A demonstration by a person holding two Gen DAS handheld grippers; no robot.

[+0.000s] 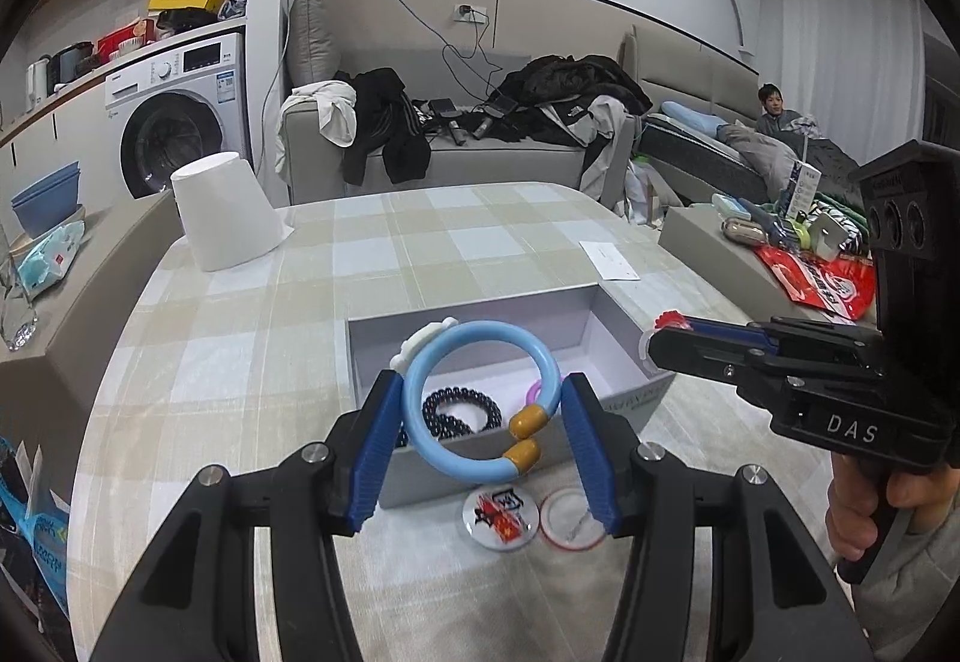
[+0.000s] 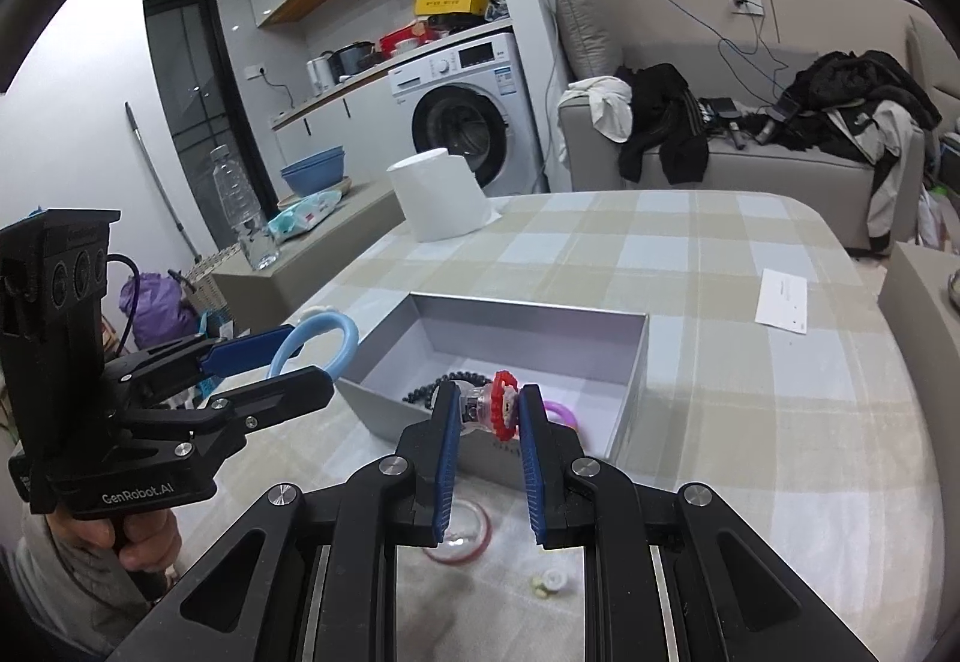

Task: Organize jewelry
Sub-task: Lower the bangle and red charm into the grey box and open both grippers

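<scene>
A: Checked tablecloth under an open grey box (image 1: 630,356). Where's the jewelry?

B: Left gripper (image 1: 480,422) clamps a blue bangle (image 1: 480,398), upright, above the box's near wall. Right gripper (image 2: 489,404) pinches a small red-trimmed ring (image 2: 495,403) narrowly, also above the near wall.

A: Which way next?

B: Probably forward and down; a black bead bracelet (image 1: 462,413) already lies inside.

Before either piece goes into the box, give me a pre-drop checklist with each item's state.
1. Left tongs gripping the blue bangle: ok.
2. Right tongs gripping the red-flower ring: ok.
3. Grey box open on top: ok.
4. Free floor space in the box beside the black bead bracelet and purple ring: ok.
5. Both pieces directly above the box opening: cannot tell.
6. Badges left on the table: not ok.
</scene>
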